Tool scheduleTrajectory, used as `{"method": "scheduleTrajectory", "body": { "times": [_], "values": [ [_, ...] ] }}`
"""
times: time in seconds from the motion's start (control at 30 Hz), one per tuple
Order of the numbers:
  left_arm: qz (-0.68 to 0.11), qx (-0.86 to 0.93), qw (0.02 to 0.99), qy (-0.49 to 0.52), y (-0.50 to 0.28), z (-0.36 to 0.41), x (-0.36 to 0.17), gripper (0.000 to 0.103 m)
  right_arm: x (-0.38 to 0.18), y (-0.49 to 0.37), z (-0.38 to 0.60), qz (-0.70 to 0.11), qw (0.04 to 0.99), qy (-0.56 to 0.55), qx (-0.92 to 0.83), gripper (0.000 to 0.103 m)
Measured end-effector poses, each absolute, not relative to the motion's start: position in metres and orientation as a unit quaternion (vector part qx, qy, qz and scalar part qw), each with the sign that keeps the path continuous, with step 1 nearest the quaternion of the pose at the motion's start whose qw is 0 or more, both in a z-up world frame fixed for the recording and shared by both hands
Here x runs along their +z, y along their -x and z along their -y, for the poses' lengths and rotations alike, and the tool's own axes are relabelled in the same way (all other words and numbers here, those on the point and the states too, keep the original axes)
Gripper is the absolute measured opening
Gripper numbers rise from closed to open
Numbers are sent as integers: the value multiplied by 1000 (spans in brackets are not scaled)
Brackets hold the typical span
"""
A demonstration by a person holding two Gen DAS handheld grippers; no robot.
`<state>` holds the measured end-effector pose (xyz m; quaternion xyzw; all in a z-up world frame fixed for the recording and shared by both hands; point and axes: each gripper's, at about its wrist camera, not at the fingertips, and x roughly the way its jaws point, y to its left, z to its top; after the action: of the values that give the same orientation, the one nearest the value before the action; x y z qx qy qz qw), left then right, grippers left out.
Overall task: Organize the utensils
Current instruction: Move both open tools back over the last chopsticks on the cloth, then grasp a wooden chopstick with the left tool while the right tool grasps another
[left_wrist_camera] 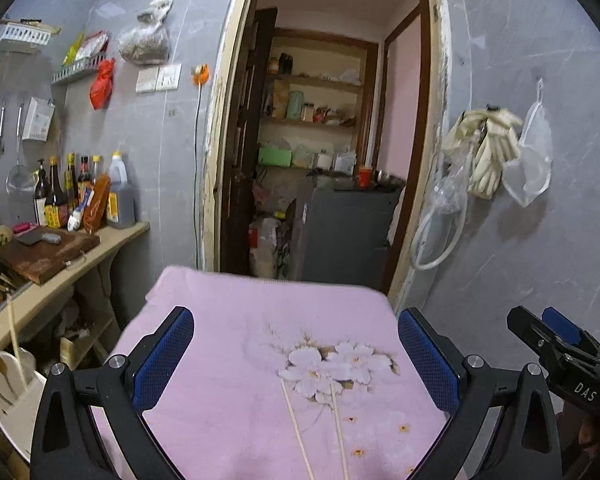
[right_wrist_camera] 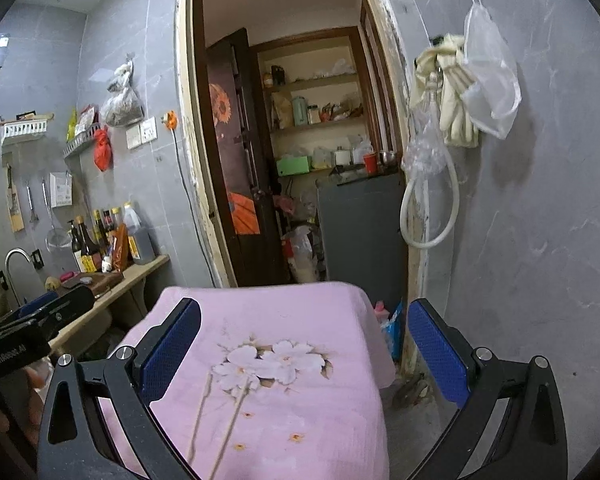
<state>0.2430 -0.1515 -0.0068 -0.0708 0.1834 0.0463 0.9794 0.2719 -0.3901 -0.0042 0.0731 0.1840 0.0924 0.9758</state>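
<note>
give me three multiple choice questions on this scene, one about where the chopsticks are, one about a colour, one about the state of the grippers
1. Where do the two chopsticks lie?
A. on the cutting board
B. on the pink cloth
C. in the sink

2. What colour are the gripper pads?
A. red
B. green
C. blue

3. How do the left gripper and the right gripper stand?
A. both open, holding nothing
B. both shut on a chopstick
C. left shut, right open

Answers:
1 B: both sticks rest on the pink cloth, tips by its flower print.
2 C: the pads show blue in both wrist views.
3 A: each pair of fingers is spread wide with only cloth between.
</note>
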Motion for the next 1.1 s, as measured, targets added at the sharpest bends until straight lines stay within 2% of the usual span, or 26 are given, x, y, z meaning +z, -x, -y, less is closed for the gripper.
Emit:
{"method": "scheduleTrajectory", "body": {
  "times": [0.33,0.4,0.43,0.5,0.63,0.67,0.7,0.77,0.8,0.93,1.1],
  "values": [
    [-274,49,954,115,-301,147,-54,103,-66,-334,407,-264,949,-106,133,101],
    [-303,44,942,139,-314,141,-68,101,-84,-348,405,-293,938,-112,145,95],
    [-311,41,938,150,-318,137,-74,97,-94,-356,402,-310,932,-109,152,91],
    [-330,38,929,166,-327,131,-88,91,-109,-366,394,-331,923,-106,166,76],
    [-363,37,915,170,-339,124,-110,76,-134,-378,377,-361,905,-107,199,71],
    [-376,36,911,166,-343,122,-117,70,-142,-381,369,-373,898,-103,211,67],
    [-385,36,907,164,-345,121,-123,66,-147,-384,363,-381,892,-101,219,58],
    [-405,26,898,172,-350,117,-131,42,-162,-392,350,-405,877,-100,239,46],
    [-414,14,891,183,-352,115,-136,38,-167,-394,345,-412,872,-98,246,40],
    [-435,-10,878,197,-357,113,-150,31,-179,-400,321,-431,855,-80,277,34],
    [-456,-21,864,211,-365,109,-162,29,-185,-411,304,-449,838,-77,299,29]
  ]
}}
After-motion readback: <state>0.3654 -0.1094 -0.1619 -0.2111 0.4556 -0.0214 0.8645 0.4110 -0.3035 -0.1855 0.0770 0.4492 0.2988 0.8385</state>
